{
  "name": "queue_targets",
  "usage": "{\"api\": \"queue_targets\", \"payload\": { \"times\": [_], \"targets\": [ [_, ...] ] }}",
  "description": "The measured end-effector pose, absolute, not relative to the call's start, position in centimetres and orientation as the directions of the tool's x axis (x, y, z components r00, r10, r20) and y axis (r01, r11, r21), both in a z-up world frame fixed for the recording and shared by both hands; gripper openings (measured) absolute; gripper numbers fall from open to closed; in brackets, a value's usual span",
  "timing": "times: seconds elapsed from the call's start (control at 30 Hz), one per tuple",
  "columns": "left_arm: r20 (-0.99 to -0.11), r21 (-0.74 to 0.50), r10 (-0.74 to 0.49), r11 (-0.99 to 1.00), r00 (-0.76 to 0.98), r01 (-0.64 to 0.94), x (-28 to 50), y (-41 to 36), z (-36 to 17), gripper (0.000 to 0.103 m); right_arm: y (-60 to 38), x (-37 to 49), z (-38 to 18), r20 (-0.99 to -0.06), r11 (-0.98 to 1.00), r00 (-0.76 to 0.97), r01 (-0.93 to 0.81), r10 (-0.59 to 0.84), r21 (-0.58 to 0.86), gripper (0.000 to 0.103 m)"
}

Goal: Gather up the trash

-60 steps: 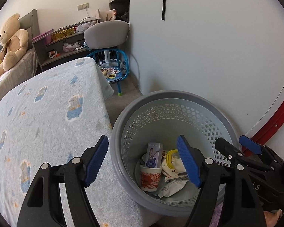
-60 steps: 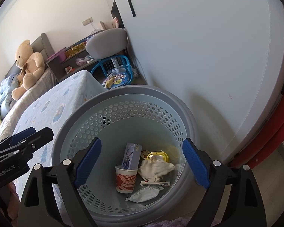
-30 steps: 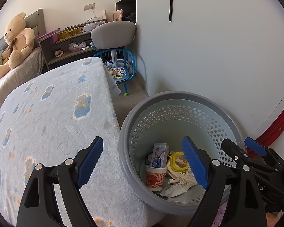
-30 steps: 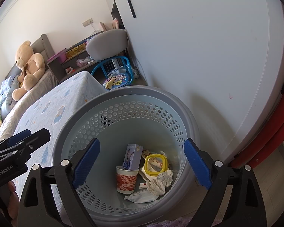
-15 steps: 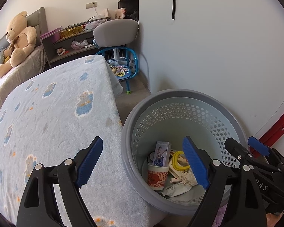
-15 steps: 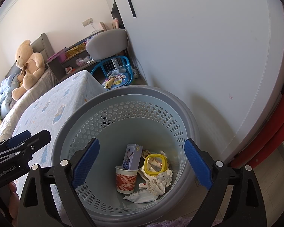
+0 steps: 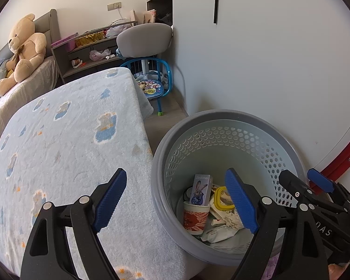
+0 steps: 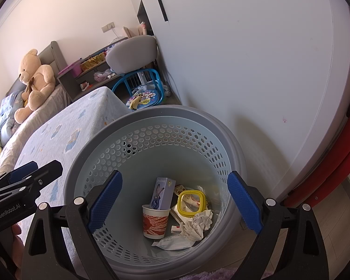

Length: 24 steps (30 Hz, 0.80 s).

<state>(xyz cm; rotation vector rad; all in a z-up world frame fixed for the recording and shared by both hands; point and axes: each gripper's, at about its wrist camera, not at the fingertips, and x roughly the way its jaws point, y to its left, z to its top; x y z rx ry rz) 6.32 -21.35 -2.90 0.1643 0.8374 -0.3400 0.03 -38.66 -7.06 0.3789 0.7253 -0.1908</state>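
A grey perforated bin [image 8: 151,126] [image 7: 221,116] stands beside the wall. On its bottom lie a paper cup [image 8: 155,219] [image 7: 196,217] with a purple rabbit box [image 8: 162,193] [image 7: 200,190] in it, a yellow-rimmed lid [image 8: 191,201], a crumpled paper ball [image 8: 198,222] and a white wrapper [image 8: 175,241]. My right gripper [image 8: 175,200] hangs open over the bin with nothing between its fingers. My left gripper [image 7: 176,199] is open and empty too, straddling the bin's left rim and the blanket's edge.
A blanket [image 7: 58,140] with blue paw prints covers the surface left of the bin. Behind it are a blue child's chair [image 7: 151,86], a grey chair [image 7: 144,39], a shelf unit [image 7: 86,53] and a teddy bear [image 7: 23,51]. A red rail [image 8: 338,168] runs at the right.
Two seconds ago a pale crumpled wad lay over the yellow-rimmed lid; a second ago it sat lower right and the lid showed. Since then the trash and both grippers have stayed still.
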Motion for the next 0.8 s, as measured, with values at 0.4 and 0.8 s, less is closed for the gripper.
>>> {"api": "queue_targets", "payload": {
  "times": [0.4,0.8],
  "targets": [
    [-0.745,0.024,-0.216,0.937,0.631,0.349,6.25,-21.5,-2.9,0.082,-38.66,0.06,-7.07,-0.677,0.916,0.735,0.298,-0.04,0.27,0.09],
    [-0.747,0.027,-0.213,0.937,0.63,0.348,6.24,-21.49,-2.93,0.082,-38.65,0.05,-7.04,-0.678,0.916,0.734,0.298,-0.04,0.269,0.09]
  ]
}}
